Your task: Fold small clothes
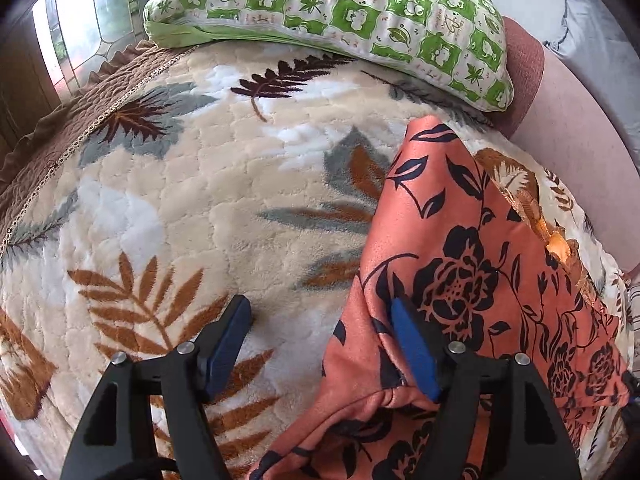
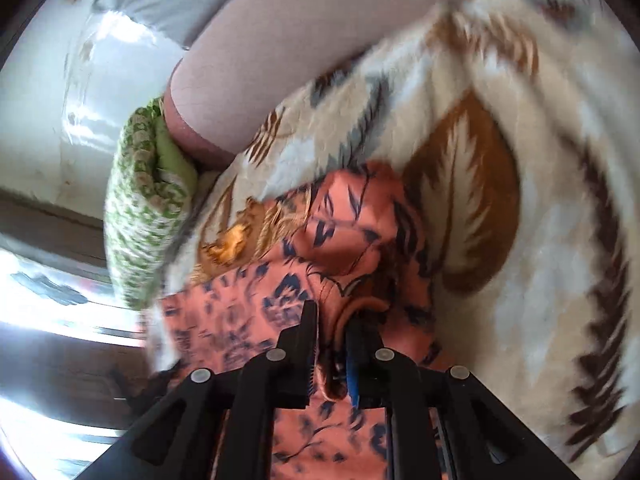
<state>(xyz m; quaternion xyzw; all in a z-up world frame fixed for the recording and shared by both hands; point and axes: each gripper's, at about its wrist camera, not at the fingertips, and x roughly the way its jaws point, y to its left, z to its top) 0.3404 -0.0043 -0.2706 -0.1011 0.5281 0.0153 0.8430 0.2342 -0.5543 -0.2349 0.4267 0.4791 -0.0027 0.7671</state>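
Note:
An orange garment with dark blue flowers (image 1: 460,264) lies rumpled on the right of a plush leaf-patterned blanket (image 1: 192,200). My left gripper (image 1: 320,304) is open over the garment's left edge. Its right finger (image 1: 412,344) rests on the cloth and its left finger (image 1: 232,336) stands over bare blanket, gripping nothing. In the blurred right wrist view the same garment (image 2: 352,220) bunches up under my right gripper (image 2: 334,320). Those jaws stand narrow, and a fold of the orange cloth fills the gap between them.
A green-and-white patterned pillow (image 1: 340,12) lies at the far end of the blanket, also seen as the pillow (image 2: 140,200) at left. A pink padded surface (image 1: 568,120) borders the right side. A brown quilted trim (image 1: 60,136) and a window (image 1: 80,20) are at left.

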